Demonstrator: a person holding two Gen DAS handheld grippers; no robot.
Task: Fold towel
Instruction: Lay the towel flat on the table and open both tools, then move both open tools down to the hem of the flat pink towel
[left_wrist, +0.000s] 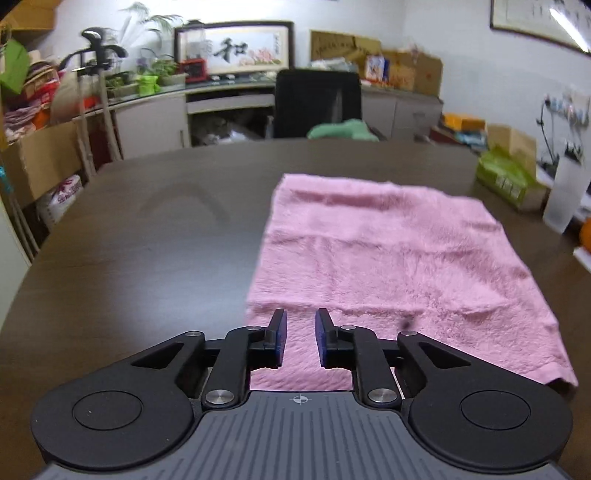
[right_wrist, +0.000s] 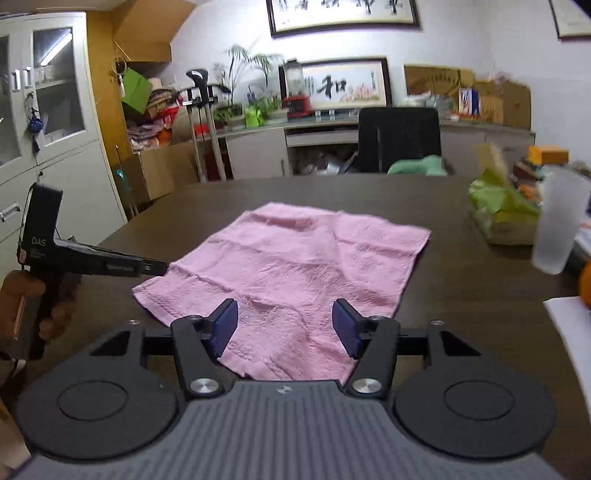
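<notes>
A pink towel (left_wrist: 369, 251) lies flat on the dark brown table (left_wrist: 147, 240). In the left wrist view, my left gripper (left_wrist: 300, 317) hangs over the towel's near left corner, its jaws a little apart with only towel surface showing through the gap, so it is open. In the right wrist view the same towel (right_wrist: 295, 258) stretches away from me. My right gripper (right_wrist: 284, 310) stands wide open over its near edge, gripping nothing. The left gripper (right_wrist: 162, 267), held by a hand (right_wrist: 22, 299), points at the towel's left edge.
A green packet (right_wrist: 498, 214) and a translucent cup (right_wrist: 557, 225) stand at the table's right side, with white paper (right_wrist: 569, 332) and an orange object (right_wrist: 585, 284) nearer. A black chair (right_wrist: 399, 138) with a green cloth (right_wrist: 417, 166) sits behind the far edge.
</notes>
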